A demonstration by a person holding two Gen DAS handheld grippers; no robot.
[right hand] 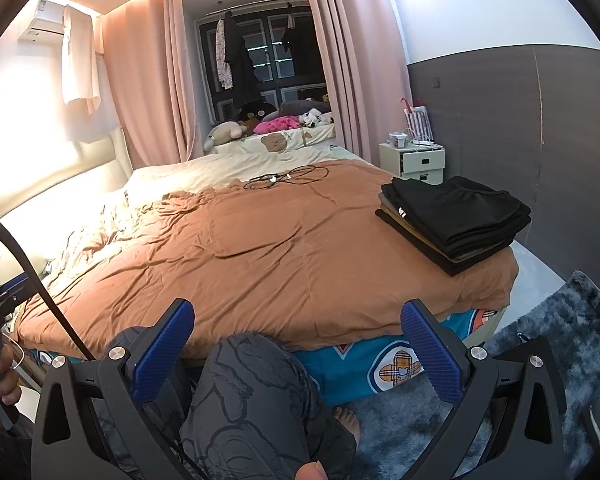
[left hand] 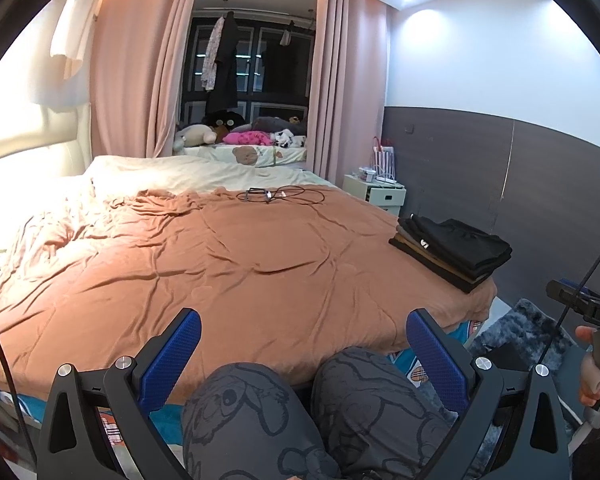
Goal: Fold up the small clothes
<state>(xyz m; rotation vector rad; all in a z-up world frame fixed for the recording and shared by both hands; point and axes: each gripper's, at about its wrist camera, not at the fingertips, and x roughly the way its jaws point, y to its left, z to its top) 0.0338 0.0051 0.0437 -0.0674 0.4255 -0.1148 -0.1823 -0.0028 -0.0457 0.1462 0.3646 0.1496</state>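
Knees (left hand: pixel 300 412) in grey printed trousers fill the bottom of both wrist views, pressed to the near edge of the bed (left hand: pixel 236 264). Around them the left gripper (left hand: pixel 302 344) and the right gripper (right hand: pixel 296 338) both stand released, blue pads spread wide with nothing between them, held low in front of the mattress. A hand (left hand: pixel 596 364) shows at the far right of the left view, gripping the other tool's handle.

Beyond the fingers the brown cover lies bare and rumpled; no loose garment shows on it. The only clothes on the bed are in the stack (right hand: pixel 454 222), dark folded pieces at the right front corner, ahead and to the right of both grippers, well apart from them. Its long side runs roughly along the bed's right edge. The right gripper is the nearer of the two.

Judging from this, the folding looks done, or the next piece lies out of view.

Farther off, cables (right hand: pixel 288 176) lie mid-bed, then plush toys (right hand: pixel 260 122) by the curtained window.
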